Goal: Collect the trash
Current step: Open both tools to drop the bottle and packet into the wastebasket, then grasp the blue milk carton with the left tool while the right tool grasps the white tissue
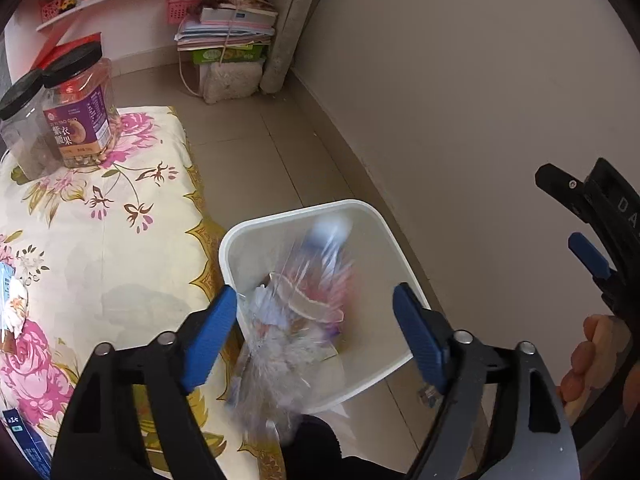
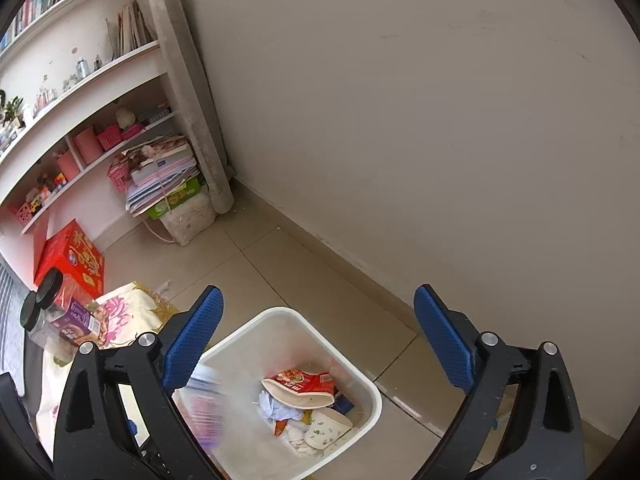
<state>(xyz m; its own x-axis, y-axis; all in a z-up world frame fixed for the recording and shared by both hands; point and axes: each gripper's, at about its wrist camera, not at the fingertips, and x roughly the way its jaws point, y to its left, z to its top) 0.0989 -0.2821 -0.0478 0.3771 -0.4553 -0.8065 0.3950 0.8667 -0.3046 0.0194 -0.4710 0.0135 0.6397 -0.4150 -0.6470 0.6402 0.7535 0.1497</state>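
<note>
A white trash bin (image 1: 376, 224) stands on the floor beside the table, also in the right wrist view (image 2: 360, 376). My left gripper (image 1: 316, 332) is open above it. A clear plastic bottle (image 1: 296, 320), motion-blurred, hangs free between the fingers, over the bin. It shows as a blur in the right wrist view (image 2: 208, 408). My right gripper (image 2: 316, 340) is open and empty above the bin; it also shows at the right edge of the left wrist view (image 1: 580, 216). Inside the bin lie a red cup-noodle container (image 2: 300, 388), a white cup (image 2: 328, 428) and crumpled paper (image 2: 276, 408).
A table with floral cloth (image 1: 100, 240) is left of the bin, bearing two black-lidded jars (image 1: 80, 112). A blue packet (image 1: 24, 444) sits at its near edge. A wall (image 1: 460, 100) is right of the bin. Stacked books (image 1: 228, 32) and shelves stand at the back.
</note>
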